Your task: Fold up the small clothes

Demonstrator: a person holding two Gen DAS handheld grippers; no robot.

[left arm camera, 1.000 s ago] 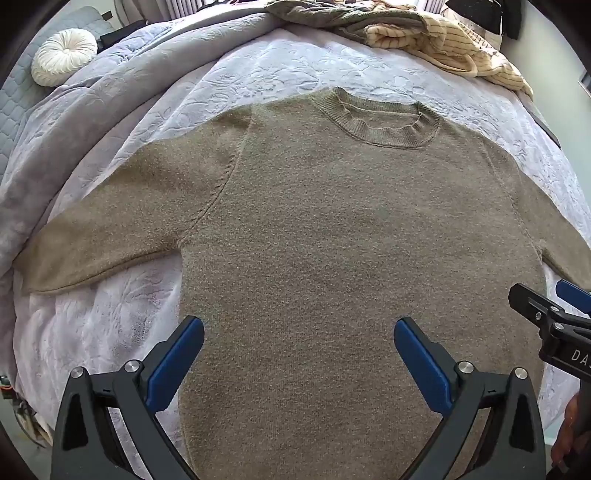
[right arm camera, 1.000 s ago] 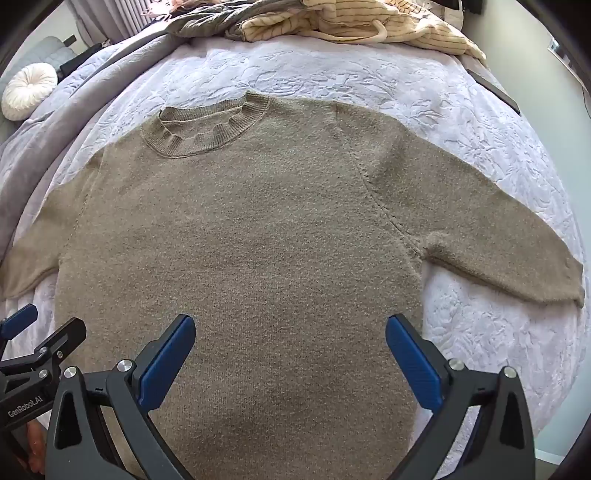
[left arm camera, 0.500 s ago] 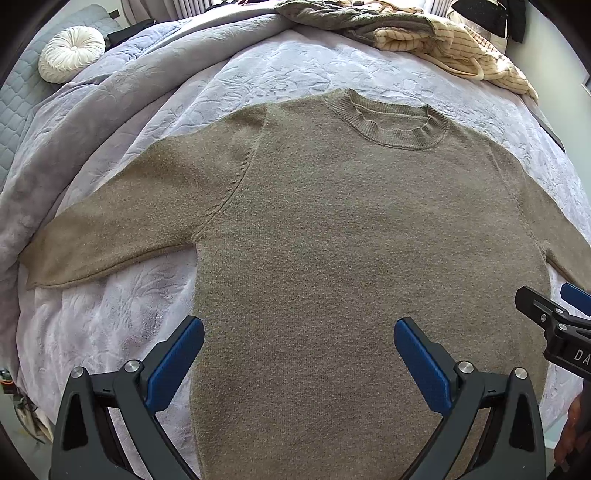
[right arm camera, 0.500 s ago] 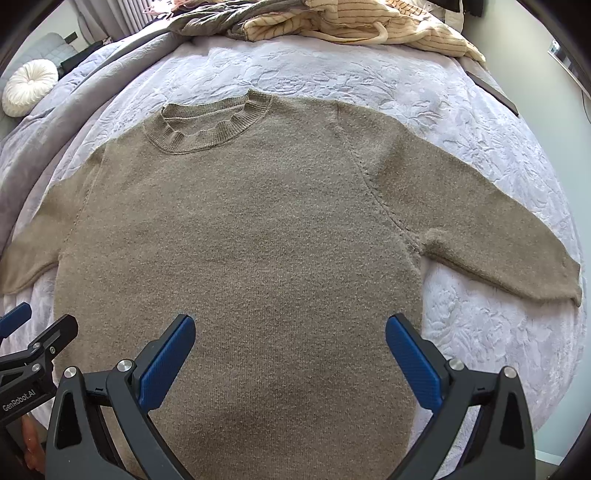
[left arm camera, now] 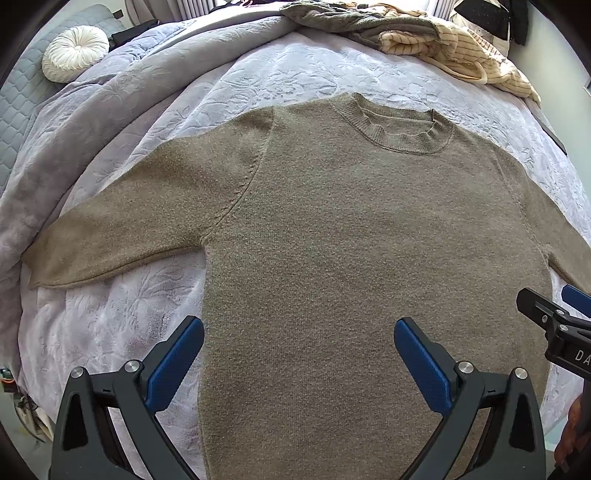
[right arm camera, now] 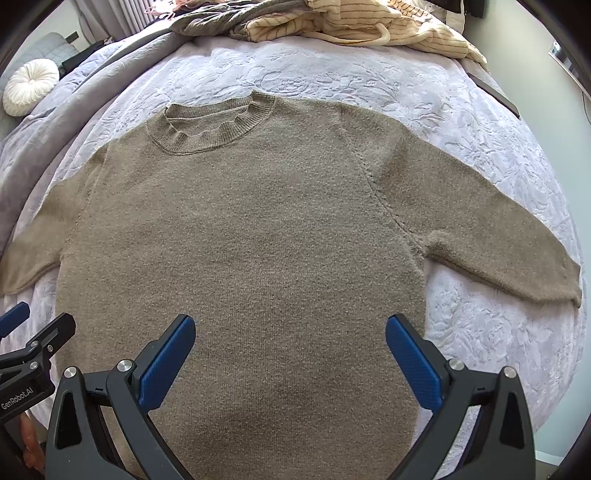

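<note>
A taupe knit sweater (left arm camera: 351,240) lies flat and face up on the bed, collar away from me, both sleeves spread out; it also shows in the right wrist view (right arm camera: 258,240). My left gripper (left arm camera: 299,354) is open and empty, above the sweater's lower left part. My right gripper (right arm camera: 290,350) is open and empty, above the lower right part. The left sleeve (left arm camera: 122,229) reaches toward the bed's left side. The right sleeve (right arm camera: 491,229) reaches to the right. Each gripper shows at the edge of the other's view.
The bed has a pale lilac embossed cover (left arm camera: 280,70) and a grey blanket (left arm camera: 92,122) bunched at the left. A pile of clothes, with a cream striped garment (right arm camera: 373,22), lies at the far edge. A round white cushion (left arm camera: 75,53) sits at the far left.
Both grippers have drawn back and shifted slightly left, so the sweater sits lower and further right in the left view. The sweater has not moved. Both grippers stay open.
</note>
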